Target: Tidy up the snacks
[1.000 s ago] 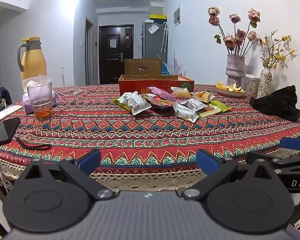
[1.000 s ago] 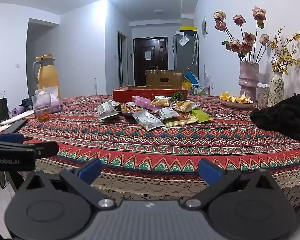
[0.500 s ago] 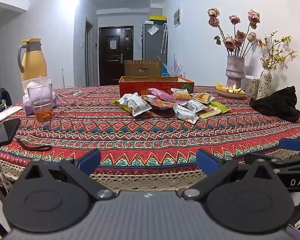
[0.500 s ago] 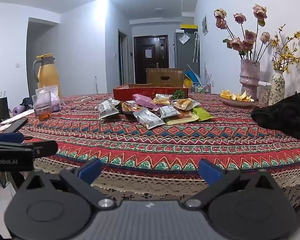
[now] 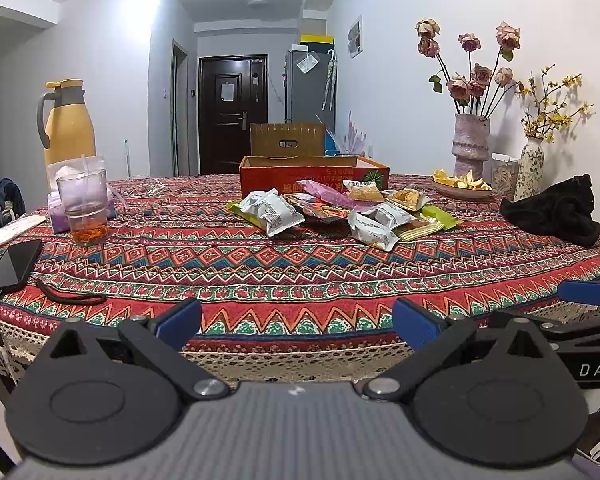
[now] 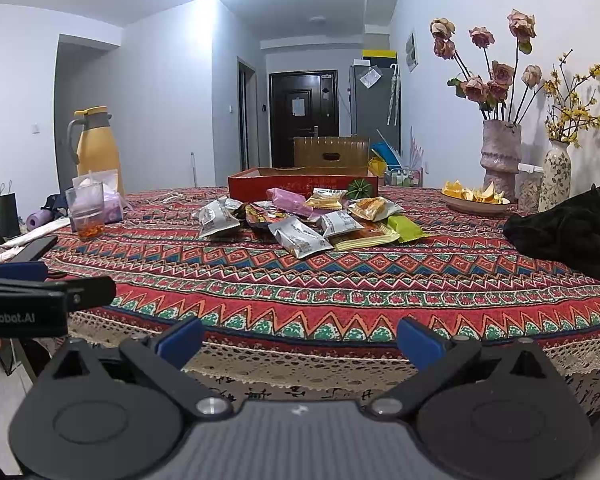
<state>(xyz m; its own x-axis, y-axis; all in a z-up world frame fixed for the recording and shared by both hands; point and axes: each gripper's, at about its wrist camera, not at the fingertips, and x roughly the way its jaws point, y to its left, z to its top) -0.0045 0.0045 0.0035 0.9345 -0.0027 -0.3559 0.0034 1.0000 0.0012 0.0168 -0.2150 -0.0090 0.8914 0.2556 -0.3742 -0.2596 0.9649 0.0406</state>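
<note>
**Both grippers short of the snack pile, nothing taken up yet**

From my seat the bench (image 5: 300,280) fills both views, spread with a patterned cloth whose lace edge hangs toward me. At its far side sits the red box (image 5: 314,174) with its top open, which I judge to be where the snacks belong. Just in front of it, some touching its wall, lies the heap of snack packets (image 5: 340,212), overlapping one another: silver, purple, orange and green wrappers.

My left hand-held gripper (image 5: 296,322) and right hand-held gripper (image 6: 300,340) both hover at the near edge, fingers spread wide and holding nothing, well apart from the pile.

The risks I see:
- The packets overlap, so closing on one may drag or lift its neighbour.
- Foil wrappers look slick and puffy; a shallow pinch could slip off.
- The loose cloth could bunch if I scrape low.
- The glass cup (image 5: 85,208) and phone (image 5: 14,266) sit on my left, so a wide left sweep could knock them.
</note>
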